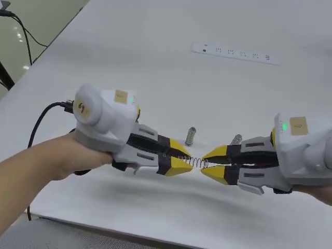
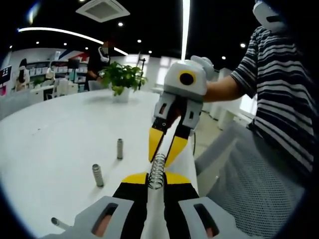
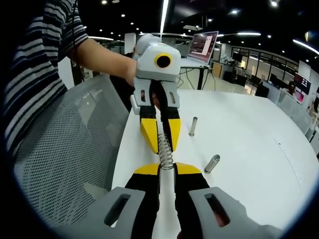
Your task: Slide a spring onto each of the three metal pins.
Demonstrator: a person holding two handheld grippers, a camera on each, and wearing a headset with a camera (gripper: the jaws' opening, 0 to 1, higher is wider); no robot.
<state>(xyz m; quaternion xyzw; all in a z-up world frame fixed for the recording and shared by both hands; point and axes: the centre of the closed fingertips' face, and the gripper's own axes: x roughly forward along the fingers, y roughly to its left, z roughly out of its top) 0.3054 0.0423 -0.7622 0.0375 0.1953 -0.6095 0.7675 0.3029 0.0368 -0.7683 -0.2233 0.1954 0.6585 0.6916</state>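
The left gripper [image 1: 190,162], held at nine o'clock in the head view, was seen closed on one end of the spring [image 1: 197,162], its yellow tips pinched against the coil. The spring was carried in the air above the white table [image 1: 129,72], spanning level between the two tools. A first pin [image 1: 191,136] stood upright on the table at about twelve o'clock from the spring. A second pin [image 1: 236,139] stood at about two o'clock. Both looked ribbed, as if already sleeved, though that was judged rather than plainly seen. The right gripper [image 1: 203,163], reaching in from three o'clock, was drawn in on the spring's other end.

The step in hand was judged to be the fitting of the last spring, with two of three apparently done. A steady, straight push along the coil's axis would be called for next, with one grip eased so that the coil could travel without buckling.

Whether a pin ran inside the held coil could not be made out, since the tips covered both ends. The second pin's base was hidden behind the right gripper. A small rod-like thing [image 2: 56,222], at eight o'clock in the left gripper view, lay at the picture's margin and was too small to identify. It might have been the third pin.
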